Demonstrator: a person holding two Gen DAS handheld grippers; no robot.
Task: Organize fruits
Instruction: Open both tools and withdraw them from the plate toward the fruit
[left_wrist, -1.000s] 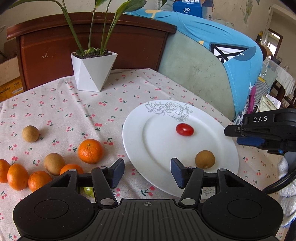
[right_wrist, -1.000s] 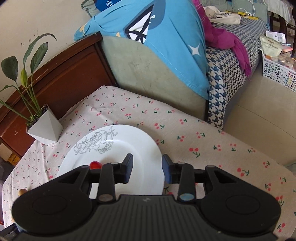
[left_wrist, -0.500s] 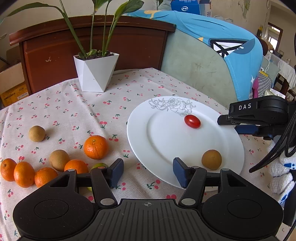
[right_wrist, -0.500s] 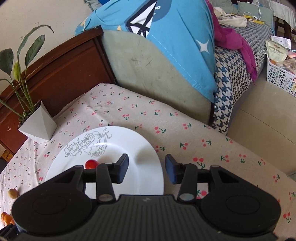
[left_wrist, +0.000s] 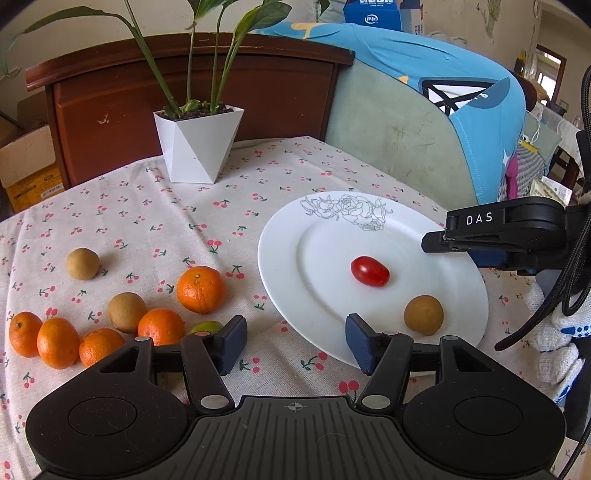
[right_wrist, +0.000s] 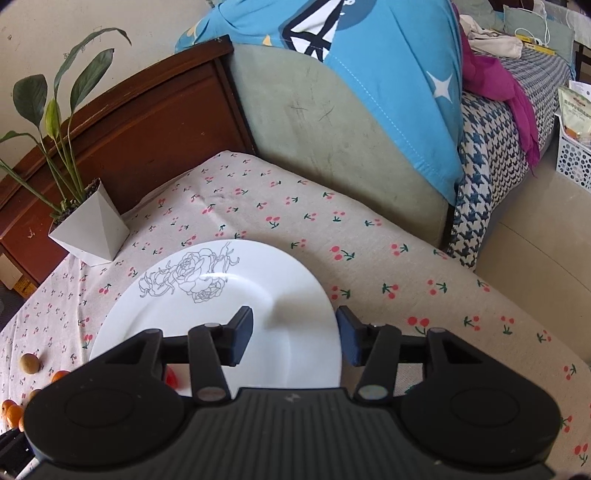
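Observation:
A white plate with a drawn rose holds a red cherry tomato and a brown fruit. On the cherry-print cloth to its left lie several oranges, two brown fruits and a green fruit. My left gripper is open over the cloth at the plate's near left rim, with nothing between its fingers. My right gripper hovers above the plate near its right rim. Its jaws are opening and nothing is between them. It also shows side-on as the right gripper.
A white angular plant pot stands at the back of the table before a dark wooden headboard. A sofa with blue fabric runs along the right edge. A white-gloved hand is at the right.
My right gripper's jaws have spread wider above the plate. The left jaws widened slightly at first, then held. No fruit has moved.

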